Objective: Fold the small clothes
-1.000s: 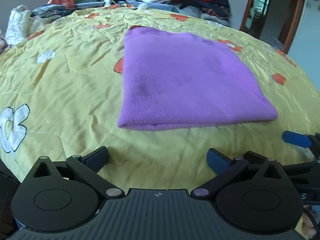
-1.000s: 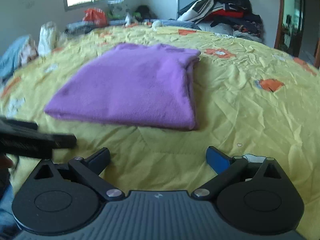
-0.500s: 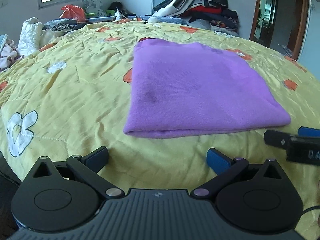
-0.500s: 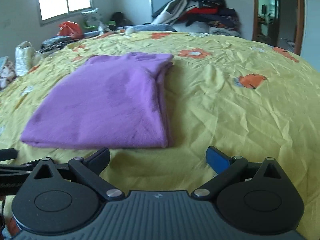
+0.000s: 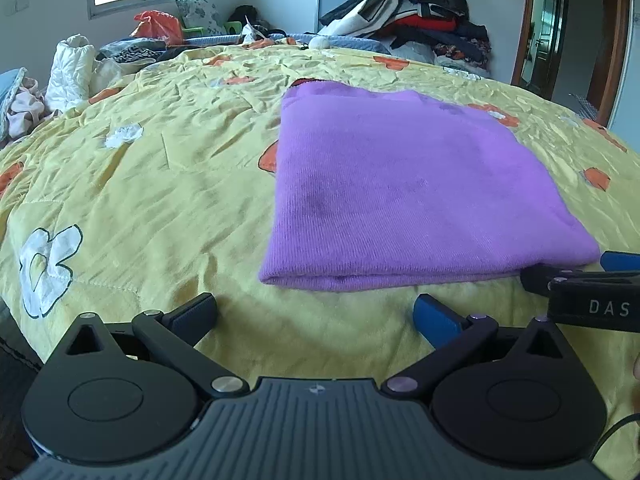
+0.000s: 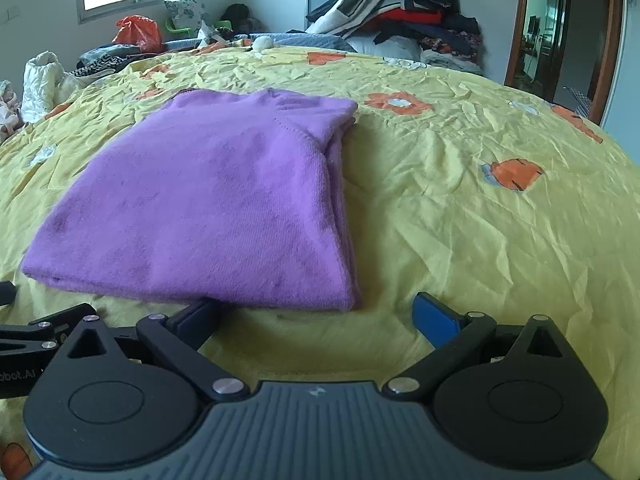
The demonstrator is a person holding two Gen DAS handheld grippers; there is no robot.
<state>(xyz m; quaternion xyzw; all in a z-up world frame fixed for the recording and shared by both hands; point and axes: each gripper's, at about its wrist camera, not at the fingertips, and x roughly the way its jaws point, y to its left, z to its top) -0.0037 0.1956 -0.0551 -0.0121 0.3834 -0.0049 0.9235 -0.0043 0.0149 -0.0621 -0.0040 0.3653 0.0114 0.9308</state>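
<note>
Left wrist view: purple garment folded mid-frame; my left gripper and right gripper spread, empty. Next: grab near edge, fold again.

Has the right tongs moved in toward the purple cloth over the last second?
Yes. The right tongs have closed in on the purple cloth's near edge, which lies flat on the yellow bedspread.

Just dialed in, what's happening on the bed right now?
A person holds a two-finger gripper in each hand over a yellow flowered bedspread. A purple garment lies folded flat on it, nothing gripping it. The left gripper and right gripper are both open, at the garment's near edge; the right one's left finger is right at the hem.
</note>
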